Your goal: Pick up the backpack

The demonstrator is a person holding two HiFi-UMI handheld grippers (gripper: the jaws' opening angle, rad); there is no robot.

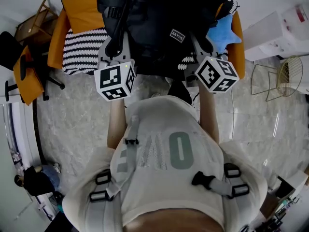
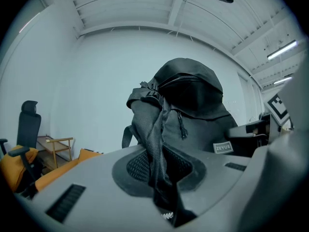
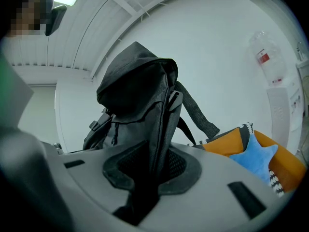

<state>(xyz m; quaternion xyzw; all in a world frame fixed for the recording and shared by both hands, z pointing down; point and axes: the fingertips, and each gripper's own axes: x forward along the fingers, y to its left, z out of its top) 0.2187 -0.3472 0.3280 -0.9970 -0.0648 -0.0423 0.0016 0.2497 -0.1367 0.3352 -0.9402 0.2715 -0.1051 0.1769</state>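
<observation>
The black backpack (image 1: 159, 23) with a small white label hangs in front of me, over an orange sofa (image 1: 79, 11). My left gripper (image 1: 113, 47) is shut on a fold of mesh fabric and strap at the pack's left side; in the left gripper view the dark fabric (image 2: 154, 144) is pinched between the jaws of the left gripper (image 2: 159, 178). My right gripper (image 1: 203, 45) is shut on the pack's right side. In the right gripper view the backpack (image 3: 140, 95) rises upright from the pinch of the right gripper (image 3: 154, 173), a strap trailing off to its right.
A black-and-white striped blanket (image 1: 84, 50) and a blue star cushion (image 1: 223, 33) lie on the sofa. An office chair (image 1: 29, 69) and a wooden rack (image 1: 36, 23) stand at the left. A wire chair (image 1: 285, 76) and a white cabinet (image 1: 275, 33) stand at the right.
</observation>
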